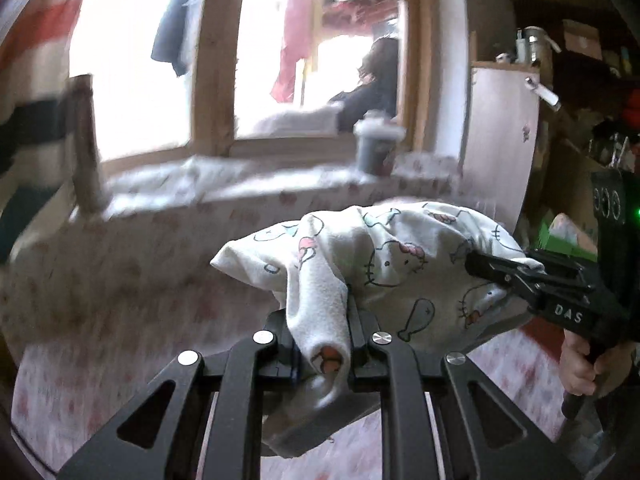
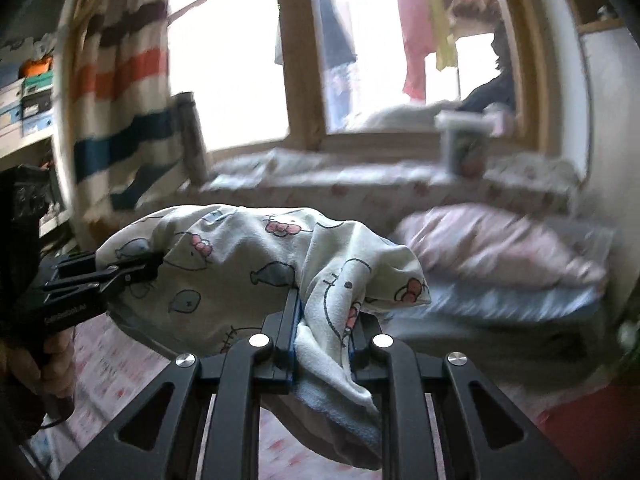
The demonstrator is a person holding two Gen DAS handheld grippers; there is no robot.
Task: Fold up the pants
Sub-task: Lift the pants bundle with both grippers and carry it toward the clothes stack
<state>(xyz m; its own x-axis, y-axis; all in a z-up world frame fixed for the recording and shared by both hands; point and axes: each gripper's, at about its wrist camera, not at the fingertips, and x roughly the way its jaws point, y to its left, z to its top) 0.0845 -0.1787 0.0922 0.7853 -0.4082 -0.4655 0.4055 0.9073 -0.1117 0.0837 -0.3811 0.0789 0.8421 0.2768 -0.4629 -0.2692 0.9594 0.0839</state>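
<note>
White pants (image 1: 396, 256) printed with cartoon cats and fish hang bunched in the air between both grippers. In the left wrist view my left gripper (image 1: 320, 316) is shut on one gathered edge, with cloth spilling down between its fingers. My right gripper (image 1: 496, 272) comes in from the right, clamped on the other end, with a hand (image 1: 580, 364) on its grip. The right wrist view mirrors this. My right gripper (image 2: 324, 316) pinches a fold of the pants (image 2: 240, 252), and my left gripper (image 2: 132, 270) bites the cloth at the left.
Below lies a bed with a pink floral sheet (image 1: 120, 280) and a pillow (image 2: 500, 248). A cup (image 2: 464, 148) and a tall bottle (image 2: 192, 136) stand on the window sill. A striped curtain (image 2: 128, 92) hangs at the left, and a pale cabinet (image 1: 500, 140) stands at the right. A person (image 1: 372, 80) is beyond the window.
</note>
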